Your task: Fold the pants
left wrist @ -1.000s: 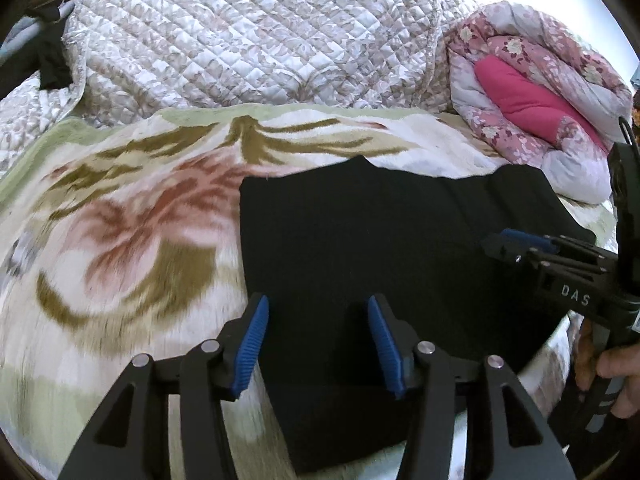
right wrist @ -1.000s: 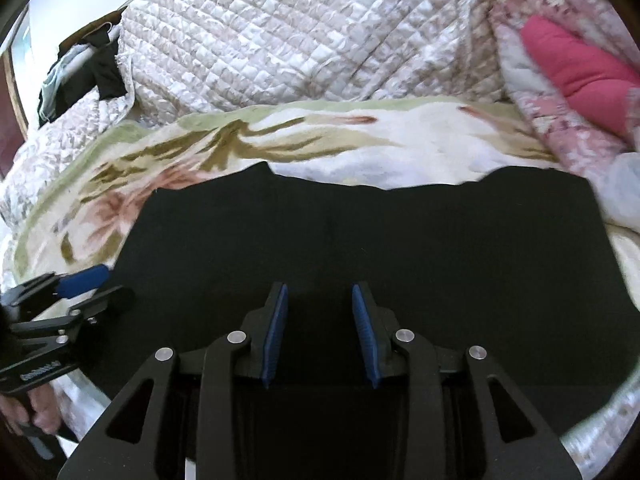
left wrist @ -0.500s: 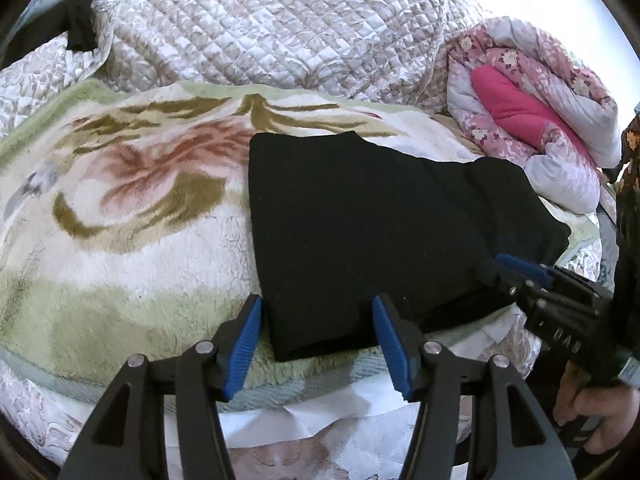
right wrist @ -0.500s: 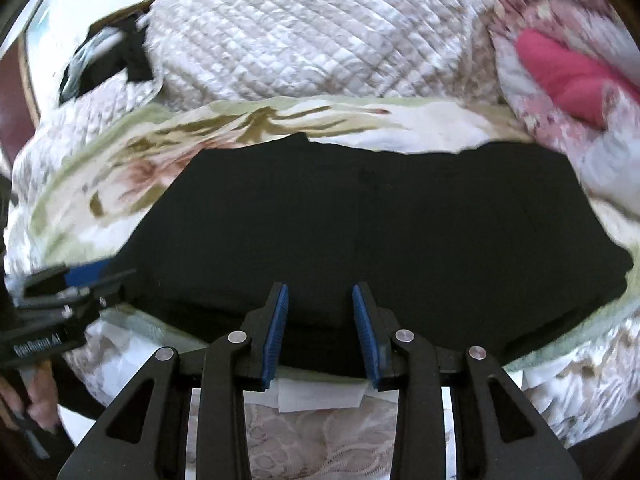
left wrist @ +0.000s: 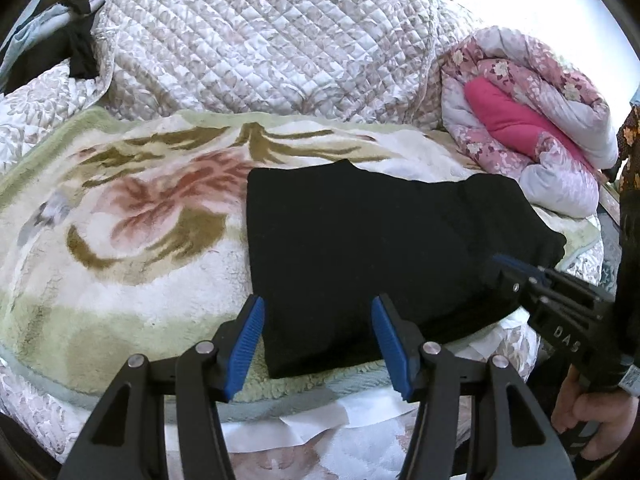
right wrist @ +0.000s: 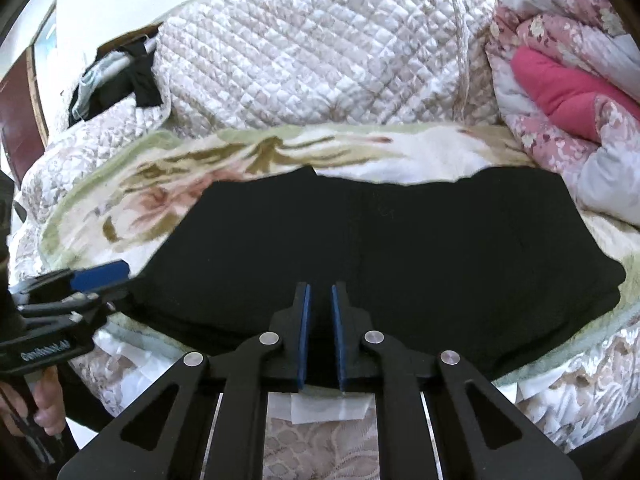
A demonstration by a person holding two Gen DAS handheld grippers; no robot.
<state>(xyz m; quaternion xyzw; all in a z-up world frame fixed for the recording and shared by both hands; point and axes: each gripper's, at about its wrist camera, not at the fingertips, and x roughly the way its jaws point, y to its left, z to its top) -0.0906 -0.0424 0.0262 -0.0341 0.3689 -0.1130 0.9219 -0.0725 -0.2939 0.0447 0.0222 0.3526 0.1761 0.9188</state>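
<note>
- Left black two-finger gripper with blue pads (left wrist: 318,344): jaws spread wide, nothing between the pads, poised at the near left corner of the folded cloth without touching it.
- Right black two-finger gripper with blue pads (right wrist: 320,334): jaws closing to a narrow slit, nothing caught between them, hovering at the near edge of the cloth.
- Quilted beige-and-white floral bedspread (left wrist: 272,48): heaped high across the back.
- Plush cream blanket with green border and pink-brown flower print (left wrist: 120,240): spread over the bed in front of the quilt.
- Black folded pants (right wrist: 380,260): lying flat as a wide rectangle on the plush blanket, near edge close to the bed's front.
- Rolled pink floral comforter with a magenta lining (left wrist: 528,120): bundled at the right, just beyond the pants.
- Dark and pale blue clothing pile (right wrist: 116,80): back left corner.
- Person's hand (left wrist: 592,428): wrapped around the right gripper's handle.
</note>
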